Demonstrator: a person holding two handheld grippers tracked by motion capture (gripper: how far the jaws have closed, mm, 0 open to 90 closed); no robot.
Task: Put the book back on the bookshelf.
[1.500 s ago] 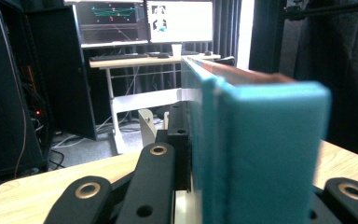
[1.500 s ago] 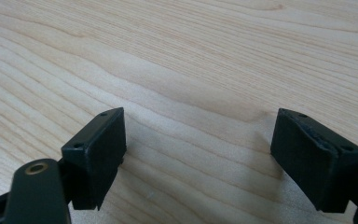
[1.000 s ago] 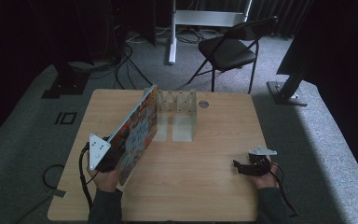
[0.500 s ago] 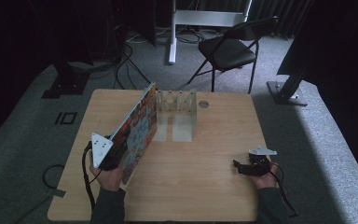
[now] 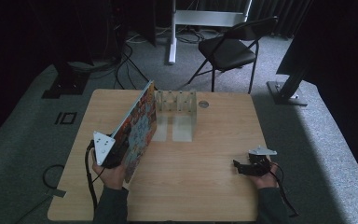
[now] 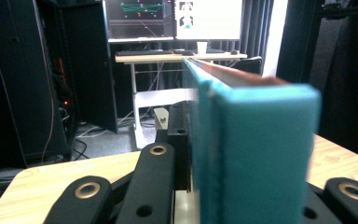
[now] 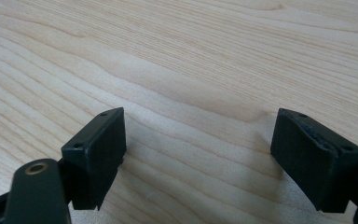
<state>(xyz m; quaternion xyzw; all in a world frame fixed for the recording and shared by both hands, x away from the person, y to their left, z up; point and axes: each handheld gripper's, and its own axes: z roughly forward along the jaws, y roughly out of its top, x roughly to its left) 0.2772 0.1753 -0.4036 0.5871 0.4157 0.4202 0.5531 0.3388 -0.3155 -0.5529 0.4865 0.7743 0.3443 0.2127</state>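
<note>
My left claw (image 5: pixel 116 151) is clamped on a big flat book (image 5: pixel 137 128) with a colourful cover. I grip it at the near bottom corner, and from my claw the book goes away forward, standing on its long edge on the worktop (image 5: pixel 205 186) and leaning a little. In the left gripper view the teal edge of the book (image 6: pixel 256 154) stands right in front of the camera, between my two black jaws — one jaw is pressed against its left face, the other is at its right side. The far end of the book is just beside a clear plastic rack (image 5: pixel 177 105), which stands ahead of my left claw, near the far edge of the worktop. If the book touches the rack, I cannot tell.

My right claw (image 5: pixel 244 167) rests low on the worktop, well apart from the book and the rack. Its jaws are apart — in the right gripper view I see bare wood (image 7: pixel 191 93) between the two pads, and nothing is held there.
</note>
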